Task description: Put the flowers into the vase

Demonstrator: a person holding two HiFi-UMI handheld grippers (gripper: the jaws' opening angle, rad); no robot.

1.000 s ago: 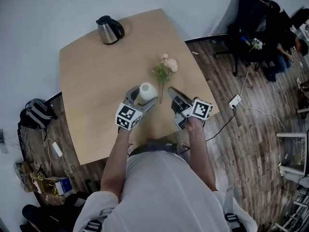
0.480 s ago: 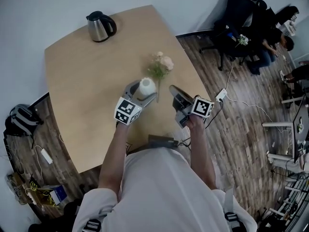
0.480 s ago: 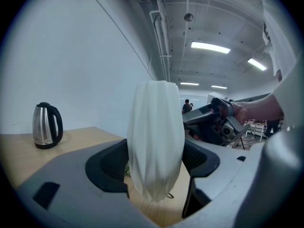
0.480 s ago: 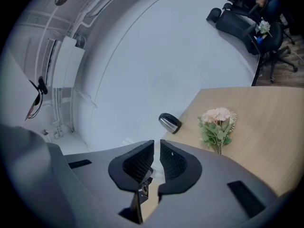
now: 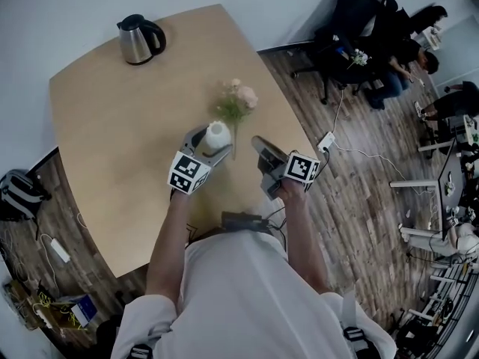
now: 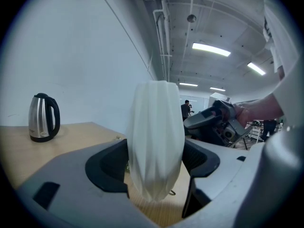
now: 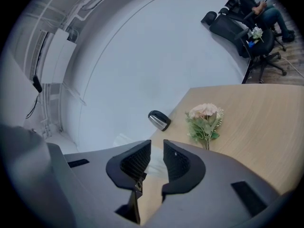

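The ribbed white vase [image 5: 217, 135] is clamped between the left gripper's [image 5: 213, 142] two pads; in the left gripper view the vase [image 6: 156, 137] hangs just above the tabletop. A small bunch of pink flowers [image 5: 238, 103] with green leaves lies flat on the table, just beyond the vase. To the right of the stem, my right gripper [image 5: 257, 142] points at the table. Its jaws stand almost together with only a thin slit and nothing between them. From the right gripper [image 7: 156, 158] view, the flowers [image 7: 205, 120] lie ahead and to the right.
A steel kettle [image 5: 137, 40] stands at the far left corner of the wooden table [image 5: 112, 126]. Off the table's right edge are wood floor, a power strip [image 5: 325, 140] with cables, and seated people on office chairs [image 5: 389, 43]. A backpack [image 5: 15, 193] lies at left.
Both grippers have sunk a little toward the table, the vase still in the left one. The head view has swung, so the table and kettle sit further left and up.
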